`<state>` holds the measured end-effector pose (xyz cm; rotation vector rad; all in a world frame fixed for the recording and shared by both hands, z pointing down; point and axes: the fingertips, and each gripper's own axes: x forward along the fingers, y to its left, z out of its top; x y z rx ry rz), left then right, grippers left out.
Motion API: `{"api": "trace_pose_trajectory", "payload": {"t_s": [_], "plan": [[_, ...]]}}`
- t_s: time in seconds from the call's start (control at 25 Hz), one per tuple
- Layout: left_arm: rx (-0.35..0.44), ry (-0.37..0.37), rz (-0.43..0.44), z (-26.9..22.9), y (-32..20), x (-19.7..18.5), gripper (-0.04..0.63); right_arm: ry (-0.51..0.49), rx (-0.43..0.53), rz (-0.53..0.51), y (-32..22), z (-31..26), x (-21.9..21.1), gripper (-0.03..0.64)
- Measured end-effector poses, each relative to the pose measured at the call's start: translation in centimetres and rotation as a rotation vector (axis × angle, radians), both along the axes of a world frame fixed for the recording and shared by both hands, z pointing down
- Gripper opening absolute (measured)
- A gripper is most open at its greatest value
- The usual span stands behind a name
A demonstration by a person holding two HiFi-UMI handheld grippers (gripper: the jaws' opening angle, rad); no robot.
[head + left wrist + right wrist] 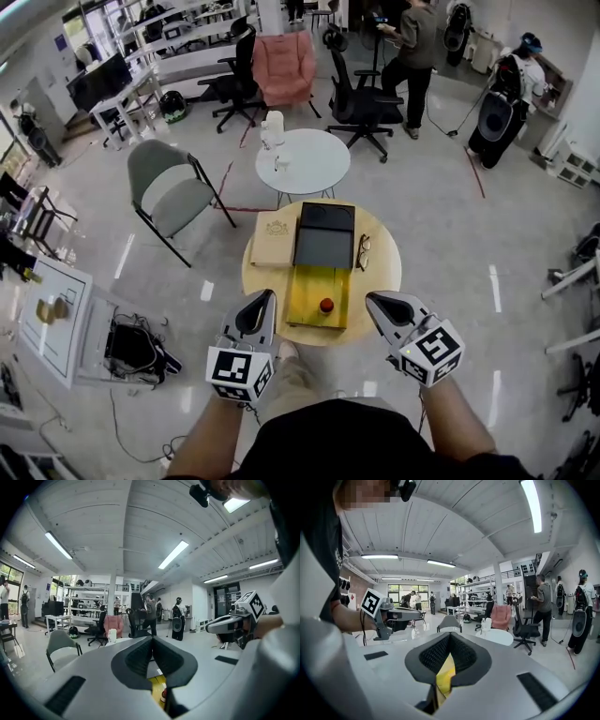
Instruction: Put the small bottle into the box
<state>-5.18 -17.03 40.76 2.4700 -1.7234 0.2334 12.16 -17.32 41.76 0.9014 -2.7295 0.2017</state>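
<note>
A small red bottle [326, 305] lies on the yellow surface of a flat box [309, 292] at the near side of a round wooden table [384, 277]. A black tray-like box [324, 236] lies just behind the yellow one. My left gripper [265, 296] hovers at the table's near left edge, shut and empty. To the right of the bottle, my right gripper [372, 300] is also shut and empty. In the left gripper view, the bottle [163, 695] peeks out below the shut left gripper [152, 639]. In the right gripper view, yellow [445, 677] shows under the shut right gripper [449, 634].
A beige box [275, 239] and a pair of glasses [363, 251] also lie on the wooden table. Behind it stands a white round table [314, 169] with a white jug [273, 127]. A grey chair [173, 192] is at the left, and office chairs and people are farther back.
</note>
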Motion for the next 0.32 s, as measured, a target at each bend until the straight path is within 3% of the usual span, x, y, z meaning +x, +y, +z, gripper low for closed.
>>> {"api": "trace_pose_trajectory", "payload": {"t_s": [0.32], "plan": [[-0.01,-0.011,-0.021,-0.1,2.5,0.0,0.018,-0.031,0.026,-0.006,1.5,-1.6,0.2,0.014]]}}
